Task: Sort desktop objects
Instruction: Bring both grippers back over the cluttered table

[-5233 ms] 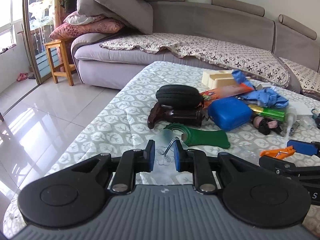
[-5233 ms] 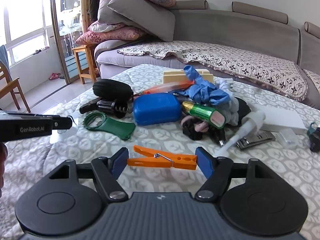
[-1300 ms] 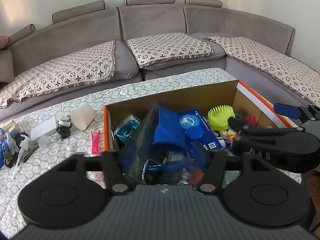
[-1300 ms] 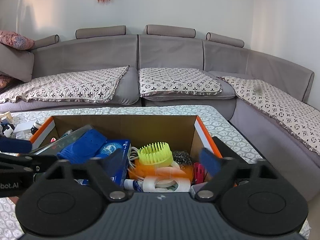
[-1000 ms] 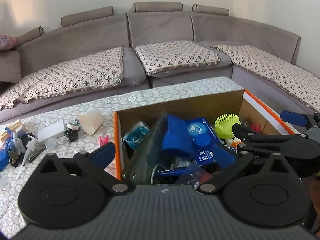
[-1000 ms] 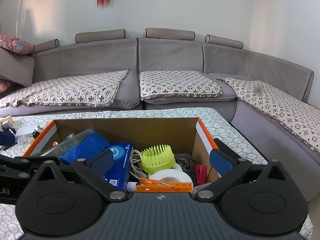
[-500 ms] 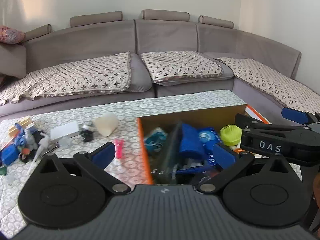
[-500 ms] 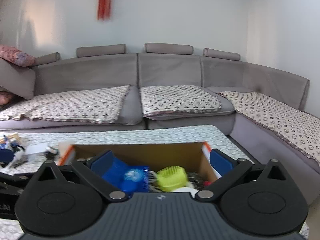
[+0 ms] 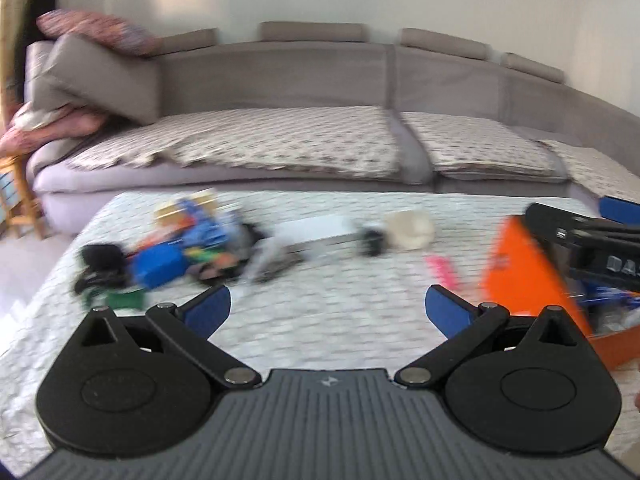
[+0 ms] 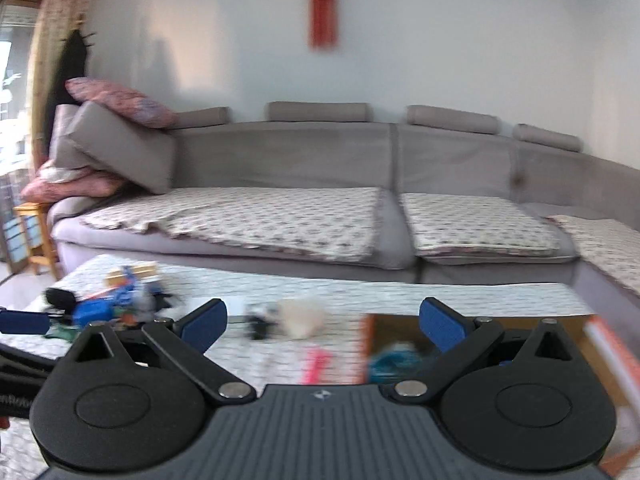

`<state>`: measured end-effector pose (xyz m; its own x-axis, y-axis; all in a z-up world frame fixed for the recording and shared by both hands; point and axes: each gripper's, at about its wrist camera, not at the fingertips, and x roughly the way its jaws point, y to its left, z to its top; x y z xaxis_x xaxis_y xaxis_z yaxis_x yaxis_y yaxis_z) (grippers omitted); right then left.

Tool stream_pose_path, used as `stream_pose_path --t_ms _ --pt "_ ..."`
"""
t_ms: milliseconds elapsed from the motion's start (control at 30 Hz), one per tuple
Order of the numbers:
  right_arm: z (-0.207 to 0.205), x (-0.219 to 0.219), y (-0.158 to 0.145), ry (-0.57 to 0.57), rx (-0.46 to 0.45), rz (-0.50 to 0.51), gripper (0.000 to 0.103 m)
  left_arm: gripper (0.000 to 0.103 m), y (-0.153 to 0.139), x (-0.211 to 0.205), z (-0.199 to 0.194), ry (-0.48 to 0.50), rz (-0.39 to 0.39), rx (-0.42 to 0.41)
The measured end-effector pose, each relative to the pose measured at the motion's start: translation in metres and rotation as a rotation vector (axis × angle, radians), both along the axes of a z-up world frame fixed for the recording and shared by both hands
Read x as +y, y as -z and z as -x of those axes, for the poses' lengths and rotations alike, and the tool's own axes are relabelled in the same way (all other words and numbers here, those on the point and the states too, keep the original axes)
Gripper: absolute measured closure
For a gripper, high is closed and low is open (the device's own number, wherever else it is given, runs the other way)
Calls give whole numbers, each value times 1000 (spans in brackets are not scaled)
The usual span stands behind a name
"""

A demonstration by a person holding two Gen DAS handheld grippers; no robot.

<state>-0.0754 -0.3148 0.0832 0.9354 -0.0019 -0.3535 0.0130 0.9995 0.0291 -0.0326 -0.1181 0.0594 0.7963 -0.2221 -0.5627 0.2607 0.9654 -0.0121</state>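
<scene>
Both views are blurred by motion. My left gripper (image 9: 327,307) is open and empty above the patterned table cover (image 9: 320,320). A heap of small objects (image 9: 168,252), with a blue box in it, lies at the table's far left. A pink clothespin (image 9: 442,272) lies near the orange cardboard box (image 9: 532,280) at the right. My right gripper (image 10: 322,322) is open and empty too, above the table, with the box (image 10: 400,340) ahead to its right and the pink clothespin (image 10: 316,364) below it. The heap (image 10: 116,304) is at its far left.
A pale cup (image 9: 408,226) lies on its side at mid table beside a small dark item and a white flat box (image 9: 316,228). A grey sofa (image 9: 320,120) curves behind the table, pillows piled at its left end. The other gripper shows at the right edge of the left wrist view.
Both grippers, open since releasing their items into the box, have swung left away from the box. The heap of objects has come back into both views.
</scene>
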Motion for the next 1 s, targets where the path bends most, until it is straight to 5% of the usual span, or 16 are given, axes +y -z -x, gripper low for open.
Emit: stream_pose_path --t_ms 267,500,1000 --pt "-34 65 38 -145 80 -24 0 0 31 74 -26 -175 -13 30" --pt "-72 75 68 -105 88 2 0 0 46 119 -41 -263 -72 -40" --pt "-147 58 96 12 117 47 0 0 61 90 -56 -155 -20 -3"
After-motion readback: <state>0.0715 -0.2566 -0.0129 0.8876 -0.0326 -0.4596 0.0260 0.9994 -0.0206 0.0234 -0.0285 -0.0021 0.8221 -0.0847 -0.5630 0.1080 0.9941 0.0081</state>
